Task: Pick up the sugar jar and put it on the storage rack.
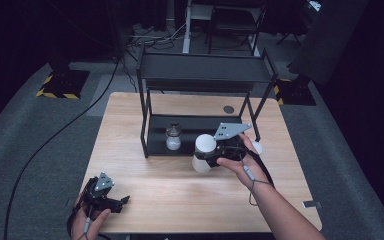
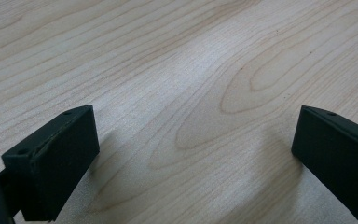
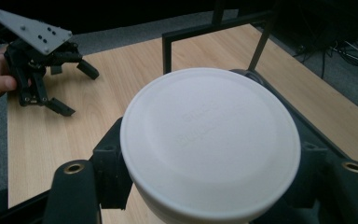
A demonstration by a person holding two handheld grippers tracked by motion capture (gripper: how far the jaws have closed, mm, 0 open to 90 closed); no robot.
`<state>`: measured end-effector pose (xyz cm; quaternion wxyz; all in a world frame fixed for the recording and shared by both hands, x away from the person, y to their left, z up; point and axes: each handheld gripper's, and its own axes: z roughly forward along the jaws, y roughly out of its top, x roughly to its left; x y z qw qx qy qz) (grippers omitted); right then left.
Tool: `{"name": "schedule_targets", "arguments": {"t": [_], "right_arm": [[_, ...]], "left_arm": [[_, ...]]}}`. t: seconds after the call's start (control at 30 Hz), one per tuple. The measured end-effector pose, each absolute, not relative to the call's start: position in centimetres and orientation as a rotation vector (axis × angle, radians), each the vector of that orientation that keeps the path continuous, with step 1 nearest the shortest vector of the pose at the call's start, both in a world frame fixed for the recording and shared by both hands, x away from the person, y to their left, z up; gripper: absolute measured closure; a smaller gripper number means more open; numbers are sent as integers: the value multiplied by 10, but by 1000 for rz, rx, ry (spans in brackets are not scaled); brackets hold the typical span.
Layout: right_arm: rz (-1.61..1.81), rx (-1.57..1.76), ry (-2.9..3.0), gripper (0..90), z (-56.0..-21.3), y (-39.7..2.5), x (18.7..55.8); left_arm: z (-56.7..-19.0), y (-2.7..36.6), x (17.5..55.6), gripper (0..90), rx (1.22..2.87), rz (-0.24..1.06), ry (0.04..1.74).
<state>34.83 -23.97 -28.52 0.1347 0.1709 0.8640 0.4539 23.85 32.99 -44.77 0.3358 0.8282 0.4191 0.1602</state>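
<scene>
On the wooden counter [image 1: 180,200] stands a black two-tier shelf rack [image 1: 202,75], set toward the far edge. Its lower tier [image 1: 155,137] carries a small glass jar [image 1: 173,136] with a dark lid and white contents, upright near the left post. Just in front of the rack, toward its right half, my right claw [image 1: 215,152] is clamped on a white lidded container [image 1: 203,152]; the right gripper view shows the round white lid [image 3: 209,140] seated between both jaws, which press against the container's sides. The container is tilted, with its lid facing the rack. At the near left corner of the counter, well apart from the rack, my left claw [image 1: 122,202] rests low over the bare wood, jaws spread wide with nothing between them [image 2: 196,154].
</scene>
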Motion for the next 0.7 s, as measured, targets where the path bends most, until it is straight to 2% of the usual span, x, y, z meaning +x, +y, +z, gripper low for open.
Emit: {"name": "schedule_targets", "arguments": {"t": [0.4, 0.7], "right_arm": [[1309, 496, 2460, 335, -261, -239, 367], [1318, 511, 2451, 335, -257, -234, 389]], "left_arm": [[-448, 330, 239, 2, 2160, 418, 1093], [-448, 330, 239, 1, 2160, 418, 1095]]}}
